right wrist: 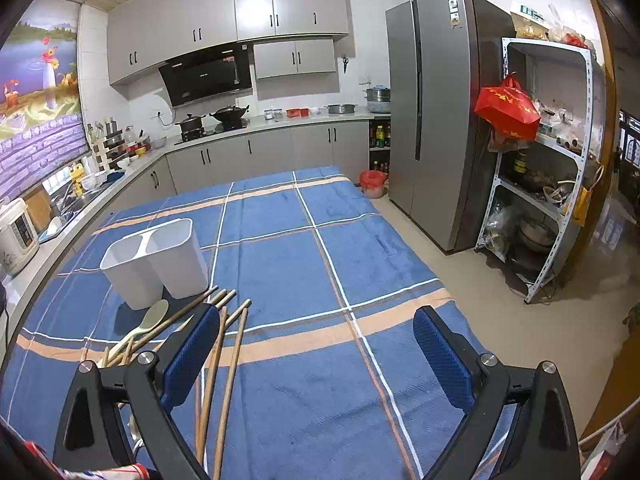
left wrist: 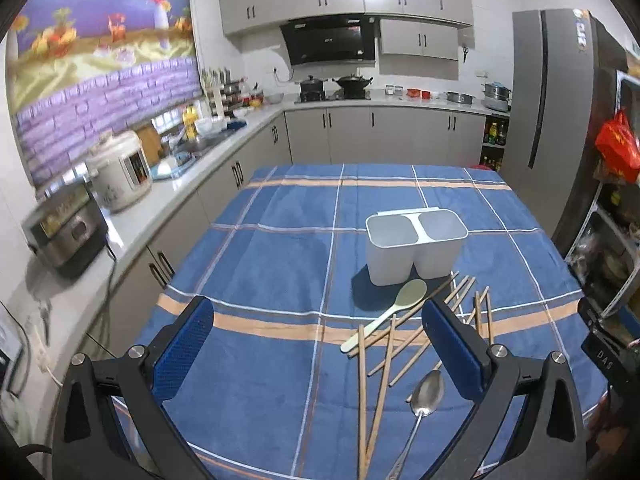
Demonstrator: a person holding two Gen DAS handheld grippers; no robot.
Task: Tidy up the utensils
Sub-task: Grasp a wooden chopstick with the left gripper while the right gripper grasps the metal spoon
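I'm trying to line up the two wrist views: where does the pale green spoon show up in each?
Left wrist: pale green spoon right of centre, just in front of the white two-compartment holder.
Right wrist: spoon lower left, beside the left finger of that gripper.
Shared landmark: the white holder, directly behind the spoon's bowl in both.

We see a blue tablecloth (left wrist: 280, 264) crossed by white lines and peach bands. On it stands a white holder (left wrist: 414, 246) with 2 compartments, and beside it lie light brown chopsticks (left wrist: 386, 354), a pale green spoon (left wrist: 390, 312) and a silver spoon (left wrist: 426, 394). Our left gripper (left wrist: 318, 344) and right gripper (right wrist: 316, 356) have blue textured pads on black frames.
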